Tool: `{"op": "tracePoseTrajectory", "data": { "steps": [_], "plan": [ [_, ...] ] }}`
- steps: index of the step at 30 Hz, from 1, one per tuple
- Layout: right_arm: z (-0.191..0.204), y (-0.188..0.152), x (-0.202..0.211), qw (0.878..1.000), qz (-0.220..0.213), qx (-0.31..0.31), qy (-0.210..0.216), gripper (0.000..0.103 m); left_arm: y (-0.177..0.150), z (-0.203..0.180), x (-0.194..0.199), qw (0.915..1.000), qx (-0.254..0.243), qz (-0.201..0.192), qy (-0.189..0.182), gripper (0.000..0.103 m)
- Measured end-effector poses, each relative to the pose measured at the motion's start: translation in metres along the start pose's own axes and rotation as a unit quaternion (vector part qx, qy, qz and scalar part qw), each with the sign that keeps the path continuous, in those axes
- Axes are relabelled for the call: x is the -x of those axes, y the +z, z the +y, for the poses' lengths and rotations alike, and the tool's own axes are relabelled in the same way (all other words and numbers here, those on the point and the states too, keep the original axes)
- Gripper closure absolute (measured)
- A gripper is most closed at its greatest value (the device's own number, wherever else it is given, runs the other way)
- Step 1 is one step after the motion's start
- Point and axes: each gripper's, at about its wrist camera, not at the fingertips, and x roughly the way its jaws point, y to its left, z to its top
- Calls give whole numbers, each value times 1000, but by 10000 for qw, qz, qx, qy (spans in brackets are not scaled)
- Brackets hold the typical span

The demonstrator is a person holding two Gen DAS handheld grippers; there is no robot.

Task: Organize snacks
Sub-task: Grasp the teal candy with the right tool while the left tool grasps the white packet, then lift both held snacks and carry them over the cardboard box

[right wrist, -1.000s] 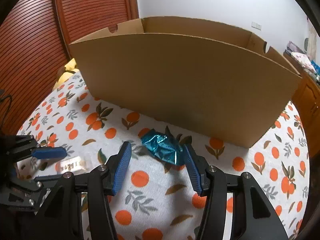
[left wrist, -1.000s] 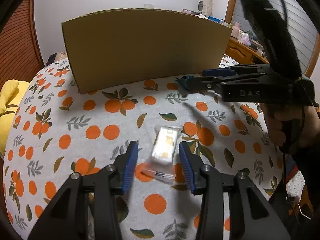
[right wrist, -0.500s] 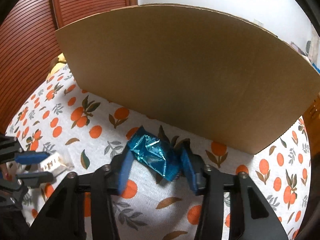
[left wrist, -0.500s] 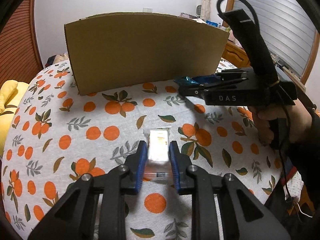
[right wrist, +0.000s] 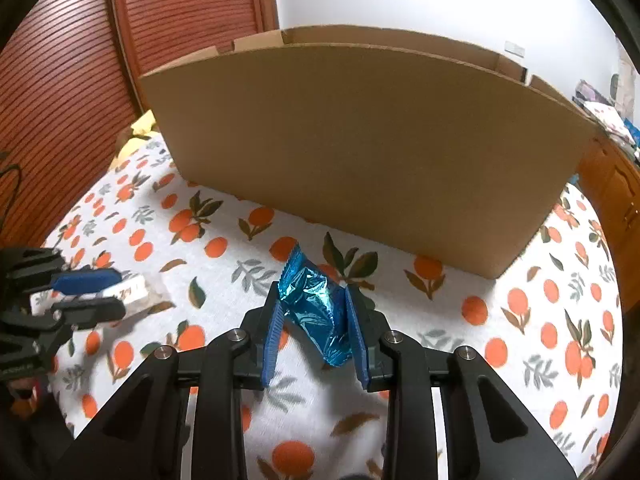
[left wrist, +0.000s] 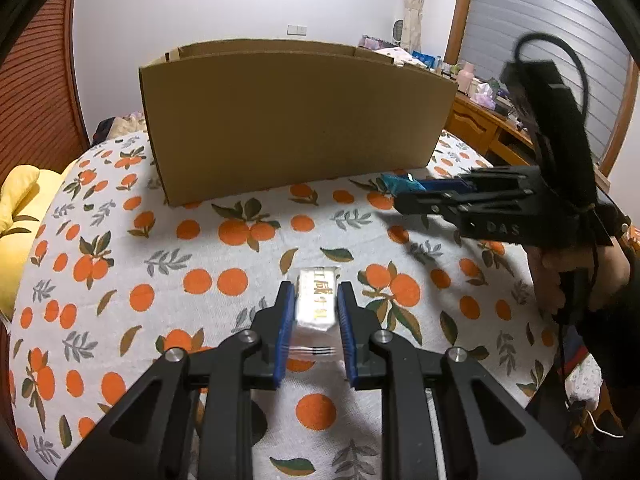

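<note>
A: Left tongs [left wrist: 313, 312]?
B: Clamped on the white snack pack [left wrist: 316, 300], pads pressed to both sides; it's held in front of the cardboard box [left wrist: 296, 120], over the orange-print cloth [left wrist: 120, 280].
A: Right tongs [right wrist: 314, 320]?
B: Jaws are closing, w/ the blue foil snack [right wrist: 314, 304] squeezed between the pads, just in front of the box's near wall. A hand [left wrist: 576, 276] is seen on the right grip.
</note>
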Motion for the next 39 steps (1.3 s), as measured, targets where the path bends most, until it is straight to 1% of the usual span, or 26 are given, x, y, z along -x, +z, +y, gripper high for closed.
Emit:
{"op": "tracePoseTrajectory", "data": {
  "steps": [7, 13, 17, 19, 21, 22, 25, 29, 35, 39],
  "plan": [
    [4, -7, 17, 9998, -156, -65, 40, 74, 3, 0, 2, 10000, -55, -29, 38, 84],
    [10, -11, 24, 9998, -206, 28, 44, 74, -2, 2, -12, 9997, -50, 210, 139, 84],
    [15, -12, 28, 9996, -257, 66, 72, 74, -4, 3, -20, 9992, -19, 361, 161, 79],
    [16, -12, 30, 9995, -277, 83, 87, 74, -3, 2, -21, 9992, -69, 354, 191, 79],
    [18, -12, 32, 9995, -295, 106, 101, 74, -3, 0, -20, 9991, -107, 356, 202, 83],
    [19, -12, 33, 9994, -306, 115, 99, 74, -4, 0, -20, 9991, -140, 344, 202, 84],
    [21, -11, 37, 9993, -345, 139, 105, 74, -1, 0, -16, 9996, -106, 237, 138, 85],
    [23, -6, 47, 9987, -473, 154, 114, 74, 12, -1, -5, 9998, -163, 47, 119, 85],
    [23, 10, 66, 9971, -730, 211, 56, 74, 49, -2, 14, 9989, -305, -339, 148, 84],
    [20, 29, 78, 9952, -946, 259, -36, 74, 79, -1, 24, 9973, -398, -597, 172, 84]
  ]
}}
